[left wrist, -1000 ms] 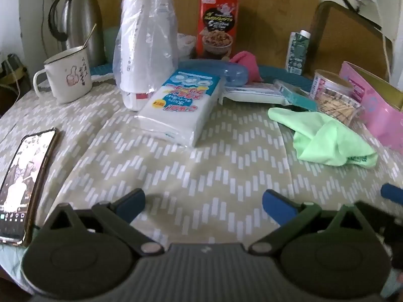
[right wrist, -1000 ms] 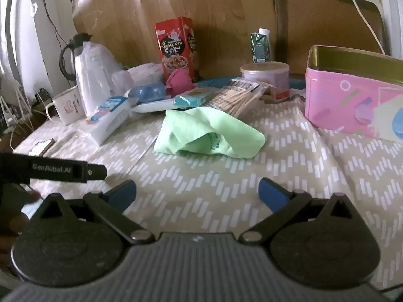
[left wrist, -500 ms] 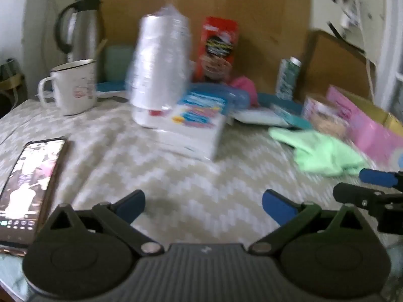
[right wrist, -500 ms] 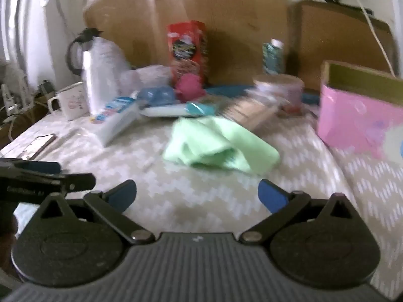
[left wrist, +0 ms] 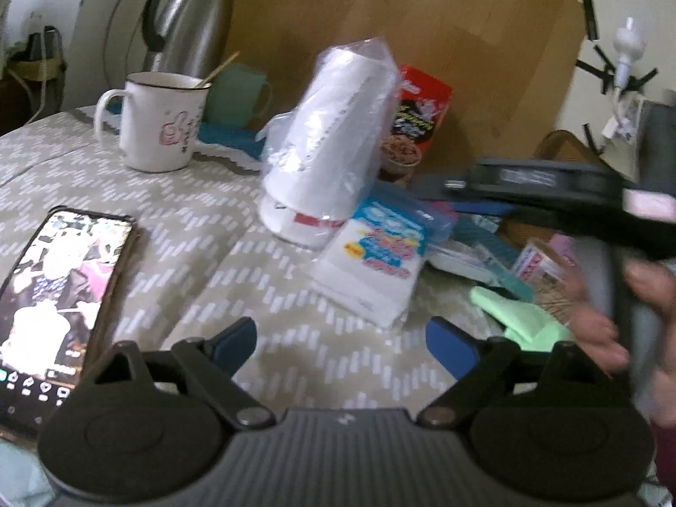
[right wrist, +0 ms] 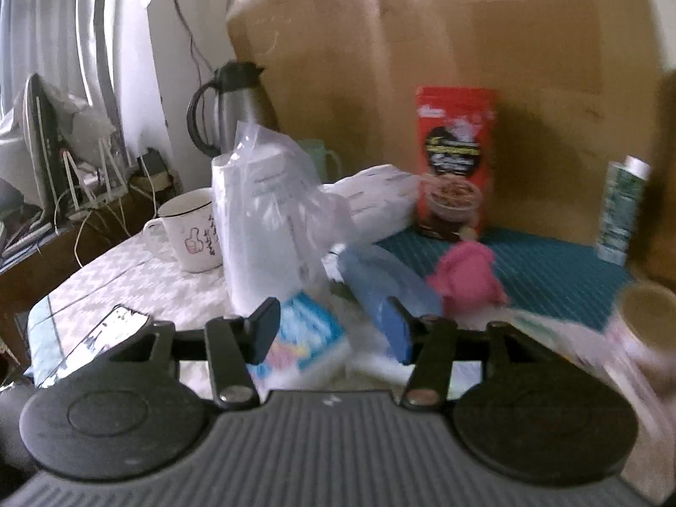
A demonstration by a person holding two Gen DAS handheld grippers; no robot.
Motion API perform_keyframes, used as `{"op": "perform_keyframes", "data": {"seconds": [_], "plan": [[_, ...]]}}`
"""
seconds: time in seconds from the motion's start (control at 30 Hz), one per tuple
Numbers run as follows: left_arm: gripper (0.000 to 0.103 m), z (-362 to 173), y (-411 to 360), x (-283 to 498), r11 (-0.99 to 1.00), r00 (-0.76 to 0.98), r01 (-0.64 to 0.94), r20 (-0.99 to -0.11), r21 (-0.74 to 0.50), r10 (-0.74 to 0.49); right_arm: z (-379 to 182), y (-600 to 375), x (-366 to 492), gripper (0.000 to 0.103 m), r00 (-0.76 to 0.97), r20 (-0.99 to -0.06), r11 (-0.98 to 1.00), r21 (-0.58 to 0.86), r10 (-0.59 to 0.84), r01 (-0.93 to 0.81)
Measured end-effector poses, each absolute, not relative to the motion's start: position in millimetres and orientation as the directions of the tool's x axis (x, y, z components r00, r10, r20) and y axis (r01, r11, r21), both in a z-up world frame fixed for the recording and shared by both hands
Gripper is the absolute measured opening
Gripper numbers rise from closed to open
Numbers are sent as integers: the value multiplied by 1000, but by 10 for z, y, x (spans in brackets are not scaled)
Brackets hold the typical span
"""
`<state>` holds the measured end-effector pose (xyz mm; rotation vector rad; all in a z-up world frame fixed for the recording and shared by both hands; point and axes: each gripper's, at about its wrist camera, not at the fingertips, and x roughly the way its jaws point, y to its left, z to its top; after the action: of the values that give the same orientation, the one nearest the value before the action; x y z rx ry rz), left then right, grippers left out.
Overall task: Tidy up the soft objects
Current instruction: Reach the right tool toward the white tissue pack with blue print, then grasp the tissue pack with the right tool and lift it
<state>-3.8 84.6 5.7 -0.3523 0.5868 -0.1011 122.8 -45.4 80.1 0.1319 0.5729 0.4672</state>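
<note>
Backdrop: brown cardboard sheet propped behind the clutter, likely as a screen; steel thermos jug standing at the far left.
Surface: round surface under a beige chevron-print cloth; crowded along the back, bare at the front, which leaves room to work.
Left claw: hovers low over the bare cloth; jaws wide apart though they have just been closing a little; nothing between them.
Right claw: about half open, jaws having just been closing; no pad presses on anything; seen from the left camera it reaches across above the far clutter, a hand round its handle.
Soft things: light-green crumpled cloth lies near the right edge, just beside the left claw's right finger; pink soft bundle sits on the teal ribbed mat ahead of the right claw, probably its target; white wrapped tissue pack with blue print lies flat mid-surface.
Bystanders: plastic-bagged stack of white paper cups; white enamel mug with a thumbs-up drawing; lit smartphone at the near left; red snack box.
Stage: judged early; no soft thing is gripped yet.
</note>
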Motion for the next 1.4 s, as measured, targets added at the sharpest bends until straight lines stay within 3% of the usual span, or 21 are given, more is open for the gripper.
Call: {"op": "perform_keyframes", "data": {"seconds": [0.13, 0.23, 0.47, 0.57, 0.63, 0.7, 0.97, 1.07, 1.17, 1.27, 1.4], "plan": [[90, 24, 848, -21, 929, 832, 32, -504, -369, -229, 681, -369, 1409, 48, 669, -549, 864, 278, 501, -419], [90, 0, 926, -26, 915, 837, 41, -486, -402, -251, 568, -396, 1310, 32, 612, -593, 850, 308, 523, -427], [90, -46, 1146, -45, 865, 854, 42, -432, -500, -291, 478, -635, 613, 33, 544, -602, 805, 353, 585, -476], [90, -32, 1187, 12, 851, 850, 33, -433, -525, -300, 514, -614, 383, 35, 595, -598, 830, 252, 538, -497], [90, -15, 1180, 57, 845, 843, 40, -436, -534, -316, 545, -531, 359, 51, 622, -597, 837, 168, 506, -520], [90, -3, 1183, 84, 834, 839, 42, -434, -550, -328, 556, -463, 475, 57, 625, -592, 834, 159, 508, -528], [90, -37, 1221, 94, 823, 837, 7, -447, -569, -316, 545, -458, 1231, 57, 592, -539, 799, 360, 599, -482], [84, -81, 1262, 140, 809, 829, 0, -452, -588, -329, 440, -389, 1391, 55, 553, -568, 792, 412, 610, -450], [70, -126, 1271, 196, 795, 817, 7, -455, -606, -354, 318, -394, 1442, 51, 519, -578, 777, 474, 630, -414], [68, -133, 1240, 202, 799, 815, 19, -455, -601, -360, 310, -435, 1328, 40, 481, -565, 741, 540, 670, -399], [66, -143, 1143, 201, 797, 796, 66, -451, -600, -405, 348, -545, 992, 41, 466, -571, 736, 549, 676, -395]]}}
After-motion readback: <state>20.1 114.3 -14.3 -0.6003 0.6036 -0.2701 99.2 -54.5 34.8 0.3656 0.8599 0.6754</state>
